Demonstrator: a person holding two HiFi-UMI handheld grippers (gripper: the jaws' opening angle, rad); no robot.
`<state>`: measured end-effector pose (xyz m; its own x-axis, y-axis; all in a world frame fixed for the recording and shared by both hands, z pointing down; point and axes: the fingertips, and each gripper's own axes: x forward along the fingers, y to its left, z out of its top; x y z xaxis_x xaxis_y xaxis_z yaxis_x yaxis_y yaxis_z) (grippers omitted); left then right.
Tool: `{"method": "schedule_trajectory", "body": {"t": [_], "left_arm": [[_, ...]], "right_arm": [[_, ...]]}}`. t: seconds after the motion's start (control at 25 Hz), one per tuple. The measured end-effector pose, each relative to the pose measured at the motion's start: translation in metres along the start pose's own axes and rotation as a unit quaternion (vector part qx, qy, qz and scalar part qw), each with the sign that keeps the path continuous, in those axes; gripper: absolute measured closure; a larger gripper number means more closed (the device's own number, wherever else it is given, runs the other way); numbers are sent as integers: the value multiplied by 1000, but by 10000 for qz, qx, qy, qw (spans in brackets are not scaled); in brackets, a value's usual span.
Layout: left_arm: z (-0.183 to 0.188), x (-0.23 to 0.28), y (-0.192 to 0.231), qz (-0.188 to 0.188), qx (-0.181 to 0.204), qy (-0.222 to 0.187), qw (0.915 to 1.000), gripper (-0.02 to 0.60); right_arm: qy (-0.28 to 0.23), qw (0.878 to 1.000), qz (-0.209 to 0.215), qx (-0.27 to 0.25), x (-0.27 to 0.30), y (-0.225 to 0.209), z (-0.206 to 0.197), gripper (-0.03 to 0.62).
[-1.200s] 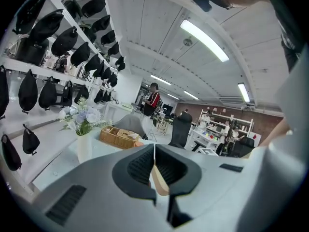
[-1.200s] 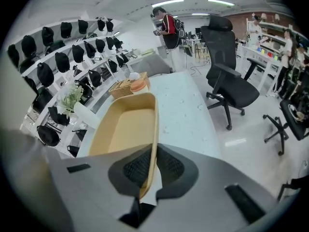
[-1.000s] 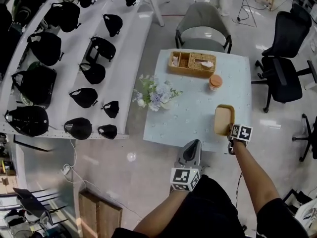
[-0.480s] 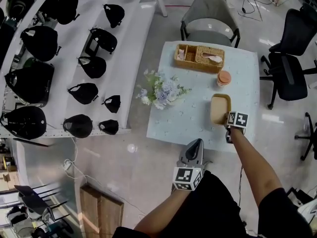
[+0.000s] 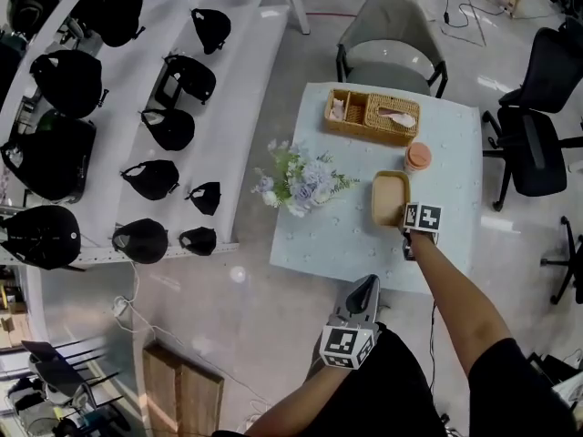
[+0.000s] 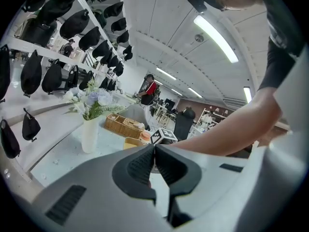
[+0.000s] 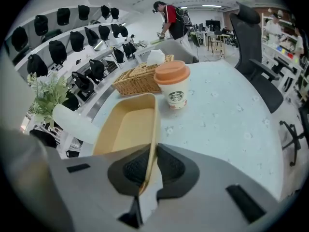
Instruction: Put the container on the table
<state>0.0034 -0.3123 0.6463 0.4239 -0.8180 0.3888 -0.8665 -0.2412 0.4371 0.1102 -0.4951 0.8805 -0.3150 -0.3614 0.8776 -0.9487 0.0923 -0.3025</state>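
Observation:
The tan rectangular container [image 5: 390, 198] sits low over the pale blue table [image 5: 337, 235], to the right of the middle, its near right rim in my right gripper [image 5: 406, 228]. In the right gripper view the thin rim [image 7: 153, 129] runs between the two pads of that gripper [image 7: 150, 166], which still touch it while the jaws are opening. The container [image 7: 128, 127] is empty inside. My left gripper [image 5: 367, 282] hangs off the table's near edge, shut with nothing in it [image 6: 154, 151].
An orange-lidded paper cup [image 5: 418, 157] stands just beyond the container, close to it [image 7: 172, 83]. A wicker basket [image 5: 372, 116] is at the table's far edge, a white vase of flowers [image 5: 296, 178] at its left. Chairs surround the table; racks of black bags stand left.
My right gripper has carried the container away from the table's near edge toward the cup and the middle. The left gripper has hardly moved.

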Motion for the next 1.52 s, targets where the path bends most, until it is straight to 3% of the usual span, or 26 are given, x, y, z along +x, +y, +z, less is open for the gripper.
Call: {"method": "schedule_trajectory", "body": {"t": [0.32,0.64,1.12,1.24,1.4,1.52], "left_arm": [[1,-8,34,151,9,37,9999,569],[-1,-23,53,332,-44,24,9994,569],[-1,-41,47,385,-50,-108,9992,569],[1,-45,40,346,3,-154,9993,569],[3,-53,26,315,44,-220,9993,569],[3,-65,16,334,99,-257,9991,569]], "right_arm": [[-150,9995,259,-133,28,25,11,567],[-110,9985,516,-149,43,37,6,507],[-385,9966,318,-660,11,32,10,485],[-470,9914,364,-1167,-8,37,10,485],[-643,9700,485,-2294,-41,45,8,494],[-961,9631,440,-2476,-78,42,6,511]]}}
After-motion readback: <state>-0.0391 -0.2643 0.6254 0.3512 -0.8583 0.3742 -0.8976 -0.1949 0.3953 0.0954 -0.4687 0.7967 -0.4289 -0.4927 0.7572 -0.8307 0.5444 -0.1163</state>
